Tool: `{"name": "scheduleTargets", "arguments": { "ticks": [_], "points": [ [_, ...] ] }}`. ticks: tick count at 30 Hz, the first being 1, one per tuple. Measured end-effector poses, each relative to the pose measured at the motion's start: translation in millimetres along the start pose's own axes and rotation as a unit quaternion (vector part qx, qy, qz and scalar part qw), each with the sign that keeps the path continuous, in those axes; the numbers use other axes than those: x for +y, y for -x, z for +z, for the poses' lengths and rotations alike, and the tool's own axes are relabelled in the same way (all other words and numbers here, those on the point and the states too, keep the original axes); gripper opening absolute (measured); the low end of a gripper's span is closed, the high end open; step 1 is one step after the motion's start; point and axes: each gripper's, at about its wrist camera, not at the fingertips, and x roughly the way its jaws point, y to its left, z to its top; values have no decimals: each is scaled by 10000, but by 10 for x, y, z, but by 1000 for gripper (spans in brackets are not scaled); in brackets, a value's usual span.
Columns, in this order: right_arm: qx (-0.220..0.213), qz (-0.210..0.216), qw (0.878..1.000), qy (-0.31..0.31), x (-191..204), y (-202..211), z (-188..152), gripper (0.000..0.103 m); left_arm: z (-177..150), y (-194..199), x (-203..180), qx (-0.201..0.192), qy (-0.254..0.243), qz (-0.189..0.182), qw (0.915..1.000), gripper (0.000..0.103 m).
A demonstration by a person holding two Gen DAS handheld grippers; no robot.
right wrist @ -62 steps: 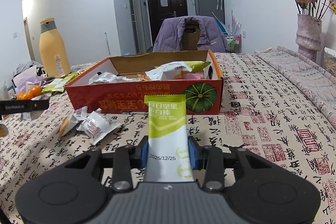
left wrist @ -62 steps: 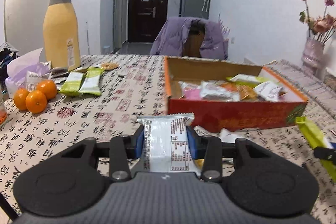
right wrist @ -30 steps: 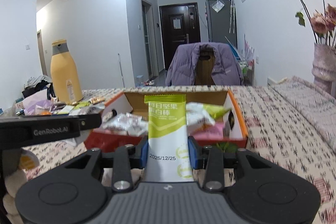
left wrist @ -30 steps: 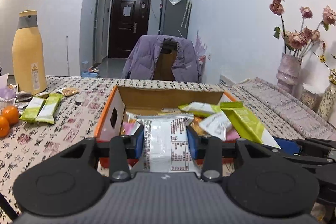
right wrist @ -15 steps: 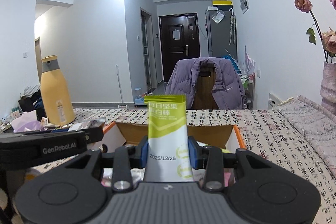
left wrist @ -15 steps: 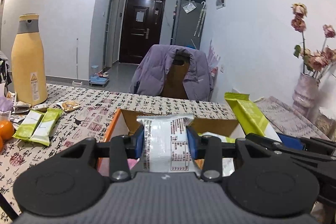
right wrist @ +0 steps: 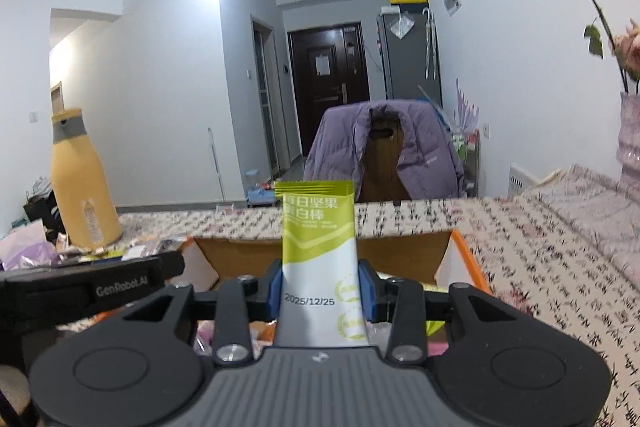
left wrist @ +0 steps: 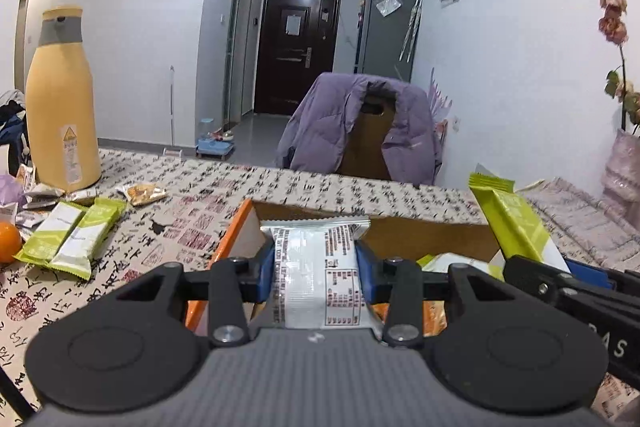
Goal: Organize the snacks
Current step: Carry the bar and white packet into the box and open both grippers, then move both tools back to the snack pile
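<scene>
Snack box (left wrist: 424, 233) interior mostly hidden behind both packet-gripping tools.

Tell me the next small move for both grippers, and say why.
Probably lower both and let go. The left gripper grips a silver packet and the right gripper a green bar, both over the open box.

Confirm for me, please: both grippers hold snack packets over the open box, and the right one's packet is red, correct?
Not quite. The right gripper's packet is green and white, not red, as the right wrist view shows. The rest stands: the left gripper holds a silver packet, both over the open box.
</scene>
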Motion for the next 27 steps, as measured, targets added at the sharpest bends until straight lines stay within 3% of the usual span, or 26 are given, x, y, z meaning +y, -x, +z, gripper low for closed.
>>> {"name": "scheduleTargets", "arguments": {
  "ticks": [9,11,12,13,15,17,20,27],
  "points": [
    [97,-76,9998,125,21,-43,-64,38,-47,-49,47,72,-65,-36,9999,43],
    [74,-105,9998,126,19,-23,-56,40,-52,-28,41,44,-92,-38,9999,52],
    [39,-130,9998,109,10,-6,-53,42,-49,-21,45,24,-93,-36,9999,66],
    [11,-148,9998,93,0,12,-52,47,-53,-13,52,-10,-82,-18,10000,84],
    [-28,-194,9998,21,-30,37,-47,69,-60,8,59,-97,-57,70,9999,95],
    [-69,-242,9997,-52,-68,73,-51,79,-56,20,70,-140,-25,96,9999,103],
    [-102,-292,9993,-186,-128,96,-47,100,-53,9,100,-99,45,114,9999,103],
    [-125,-360,9986,-353,-238,130,-47,103,-55,6,100,-41,68,71,9999,103]
  ]
}}
